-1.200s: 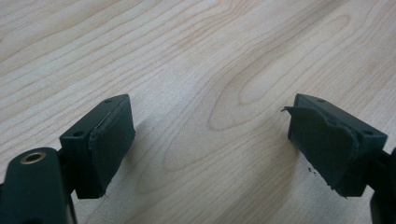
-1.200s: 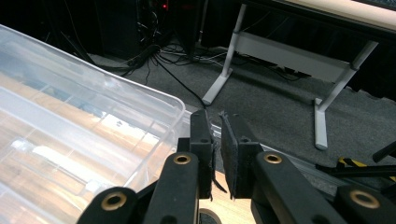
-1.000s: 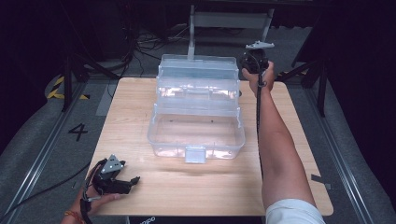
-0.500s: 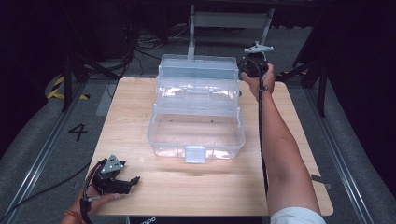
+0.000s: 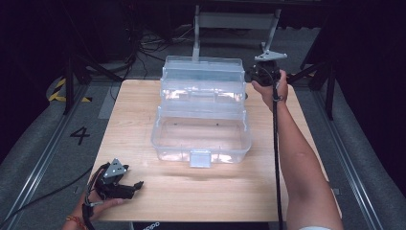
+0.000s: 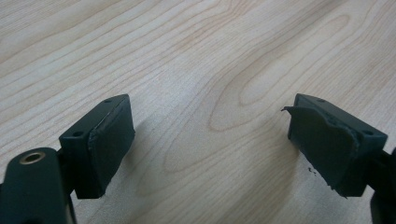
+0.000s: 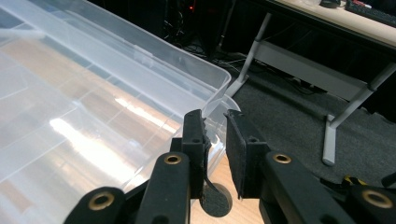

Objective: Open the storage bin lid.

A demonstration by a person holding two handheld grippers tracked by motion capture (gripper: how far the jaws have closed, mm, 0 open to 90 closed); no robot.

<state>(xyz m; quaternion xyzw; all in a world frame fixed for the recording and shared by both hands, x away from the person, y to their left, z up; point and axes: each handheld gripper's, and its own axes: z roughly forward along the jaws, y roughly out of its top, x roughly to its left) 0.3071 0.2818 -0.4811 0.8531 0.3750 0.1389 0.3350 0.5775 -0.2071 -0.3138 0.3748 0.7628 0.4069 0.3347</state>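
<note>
A clear plastic tiered box (image 5: 201,136) stands open in the middle of the wooden table (image 5: 297,120), its lid (image 5: 203,67) raised at the far side. My right gripper (image 5: 256,74) is at the lid's far right corner. In the right gripper view its jaws stand close together, shut on the lid's corner rim (image 7: 215,105), which runs down between them; this is my right gripper (image 7: 215,128). My left gripper (image 5: 131,186) rests on the table near the front left corner. In the left gripper view, my left gripper (image 6: 210,135) is open over bare wood.
The box's front latch tab (image 5: 200,158) faces the person. A metal stand (image 7: 327,121) and cables sit on the dark floor beyond the table's far edge. Bare wood lies between the box and the front edge.
My right gripper has shifted slightly downward at the lid's far right corner. The left gripper and the box have stayed put.
</note>
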